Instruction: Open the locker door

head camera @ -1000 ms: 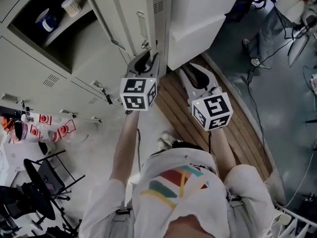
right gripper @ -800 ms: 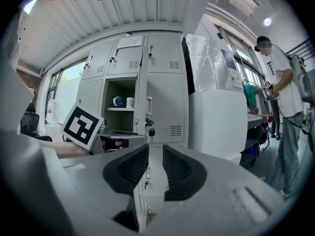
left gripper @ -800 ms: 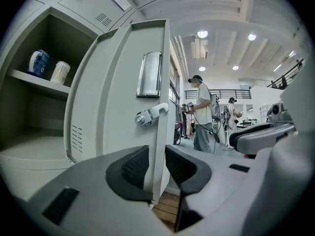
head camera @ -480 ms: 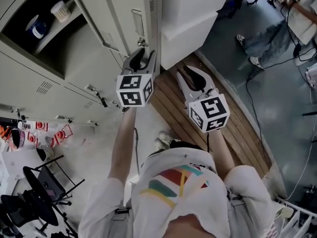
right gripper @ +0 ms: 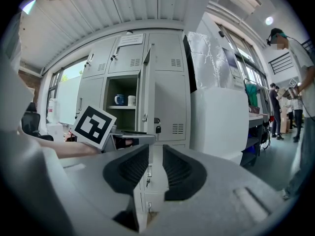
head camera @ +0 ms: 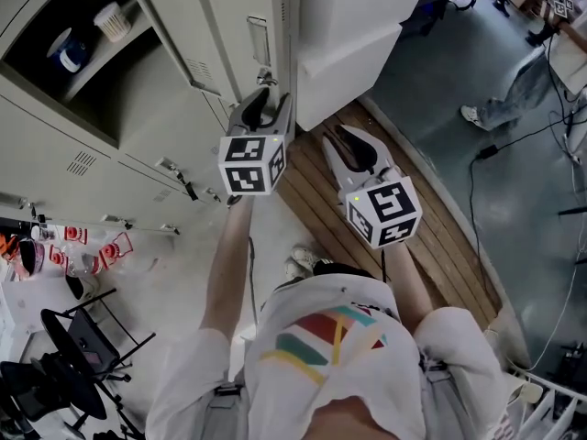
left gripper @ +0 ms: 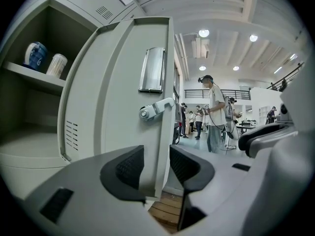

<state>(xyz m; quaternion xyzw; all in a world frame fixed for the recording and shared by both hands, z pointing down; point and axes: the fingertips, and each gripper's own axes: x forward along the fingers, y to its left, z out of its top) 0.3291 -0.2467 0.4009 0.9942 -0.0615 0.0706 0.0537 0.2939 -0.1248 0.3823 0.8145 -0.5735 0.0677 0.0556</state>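
The grey locker door [head camera: 220,35] stands swung open, and its compartment [head camera: 64,58] shows a shelf with two cups [left gripper: 44,59]. My left gripper [head camera: 271,95] is at the door's free edge, below the latch lever [left gripper: 156,107] and the recessed handle [left gripper: 151,69]. Its jaws are opening; the door edge runs between them with a gap on each side, so the pads do not press. My right gripper [head camera: 345,141] hovers to the right over the wooden pallet, open, with nothing between its jaws [right gripper: 156,166]. In the right gripper view the door [right gripper: 146,90] appears edge-on.
A tall white wrapped cabinet [head camera: 358,26] stands right of the lockers on a wooden pallet [head camera: 422,246]. More closed locker doors [head camera: 138,145] lie below. A black chair [head camera: 78,337] is at lower left. Cables [head camera: 477,181] cross the floor and people [left gripper: 212,112] stand further back.
The left jaws have spread apart around the door edge. The right gripper has drifted slightly down and left. The door stays open as before.
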